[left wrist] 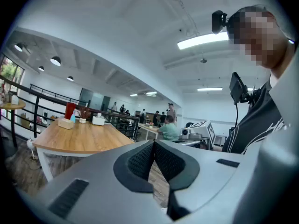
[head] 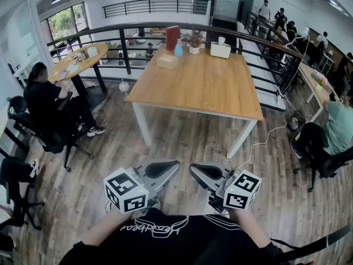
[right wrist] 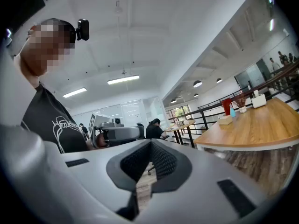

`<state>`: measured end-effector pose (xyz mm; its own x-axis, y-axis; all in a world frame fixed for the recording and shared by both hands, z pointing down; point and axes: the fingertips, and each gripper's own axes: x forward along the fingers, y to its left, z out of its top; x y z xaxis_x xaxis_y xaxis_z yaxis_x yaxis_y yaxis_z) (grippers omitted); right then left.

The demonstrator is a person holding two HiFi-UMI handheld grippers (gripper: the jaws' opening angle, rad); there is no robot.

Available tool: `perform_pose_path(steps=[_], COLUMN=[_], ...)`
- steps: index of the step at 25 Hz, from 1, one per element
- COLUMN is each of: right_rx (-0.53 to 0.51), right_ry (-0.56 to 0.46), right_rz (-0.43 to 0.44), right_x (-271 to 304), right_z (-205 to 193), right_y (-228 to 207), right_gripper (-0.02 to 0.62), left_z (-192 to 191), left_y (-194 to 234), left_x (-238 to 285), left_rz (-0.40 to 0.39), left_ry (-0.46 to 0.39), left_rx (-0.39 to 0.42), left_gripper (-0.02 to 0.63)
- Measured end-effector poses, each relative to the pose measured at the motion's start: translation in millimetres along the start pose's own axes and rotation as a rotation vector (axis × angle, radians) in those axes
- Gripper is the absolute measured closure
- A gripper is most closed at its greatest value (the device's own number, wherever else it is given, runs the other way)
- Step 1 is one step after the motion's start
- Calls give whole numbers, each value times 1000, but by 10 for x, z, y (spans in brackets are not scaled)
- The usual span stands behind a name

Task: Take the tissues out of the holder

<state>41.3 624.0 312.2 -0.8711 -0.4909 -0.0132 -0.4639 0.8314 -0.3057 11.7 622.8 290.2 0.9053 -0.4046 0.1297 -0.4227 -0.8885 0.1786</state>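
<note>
Head view | white holder (head: 220, 51), tissue (head: 221, 40) sticking up | left gripper (head: 172, 165), right gripper (head: 194, 169) both pinched closed, empty

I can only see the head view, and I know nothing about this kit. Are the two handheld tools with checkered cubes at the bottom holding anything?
Observer: No. The left gripper view shows the left gripper with its fingers pressed together and nothing between them.
Operator: And the other one?
Observer: It's the same. In the right gripper view, the right gripper has its fingers together and is empty.
Operator: What is filming my view?
Observer: A small black camera worn on the head of the person. Both gripper views show it.
</note>
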Motion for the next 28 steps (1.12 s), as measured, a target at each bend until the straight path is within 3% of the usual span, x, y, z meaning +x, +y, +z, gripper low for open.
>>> perform_pose_path(steps=[8,17,28], right_rx=[10,45,58], right_ry=[-7,-18,13], right_rz=[-24,-61,-75], right_x=[-154,-54,542], right_z=[6,-21,57], right_y=[-65,-353,-1157], right_gripper=[578,577,577], left_z=[-49,-90,19], left_y=[-85,183,1174], left_x=[96,265,537], left_rz=[-14,-43,-32], left_ry=[12,29,-5], left_rx=[-28,-39,-62], left_gripper=[592,592,592])
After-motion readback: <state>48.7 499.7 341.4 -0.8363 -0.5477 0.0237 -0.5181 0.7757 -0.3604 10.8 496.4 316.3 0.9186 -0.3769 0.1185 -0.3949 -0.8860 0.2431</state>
